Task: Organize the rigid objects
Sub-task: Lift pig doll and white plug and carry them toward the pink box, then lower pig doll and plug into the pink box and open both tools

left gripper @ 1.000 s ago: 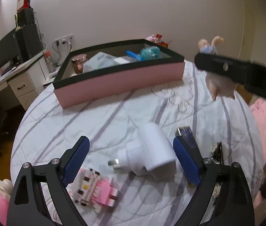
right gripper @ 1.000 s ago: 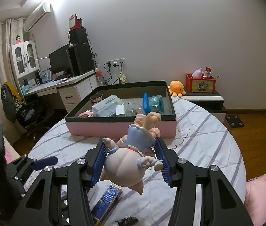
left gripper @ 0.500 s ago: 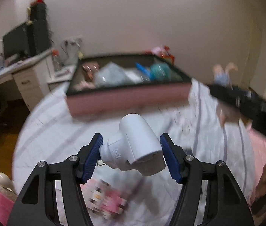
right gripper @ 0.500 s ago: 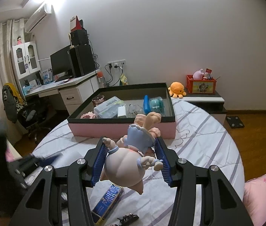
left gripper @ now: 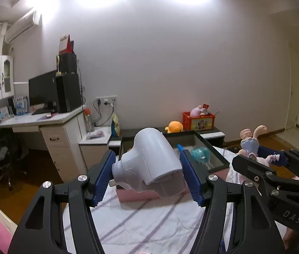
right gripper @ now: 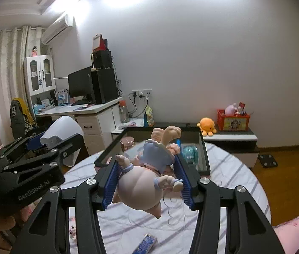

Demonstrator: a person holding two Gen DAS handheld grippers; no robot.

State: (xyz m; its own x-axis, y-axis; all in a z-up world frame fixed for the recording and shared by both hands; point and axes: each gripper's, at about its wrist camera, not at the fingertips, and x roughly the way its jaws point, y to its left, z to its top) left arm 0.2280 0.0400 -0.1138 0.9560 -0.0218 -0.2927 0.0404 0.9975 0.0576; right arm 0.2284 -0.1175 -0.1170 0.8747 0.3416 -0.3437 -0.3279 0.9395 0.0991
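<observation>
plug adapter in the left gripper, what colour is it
White, a plain plastic plug adapter; clearest in the left wrist view.

We note a white desk [right gripper: 90,111] at the left wall carrying a black monitor [right gripper: 79,85] and a black computer tower [right gripper: 104,85]. Above hangs an air conditioner [right gripper: 57,29]. A white glass-door cabinet [right gripper: 39,75] stands beside striped curtains [right gripper: 1,63]. On a low shelf [right gripper: 234,136] we record an orange octopus plush [right gripper: 207,126] next to a red crate [right gripper: 233,119]. A wall socket strip [right gripper: 142,91] has cables plugged in.
</observation>
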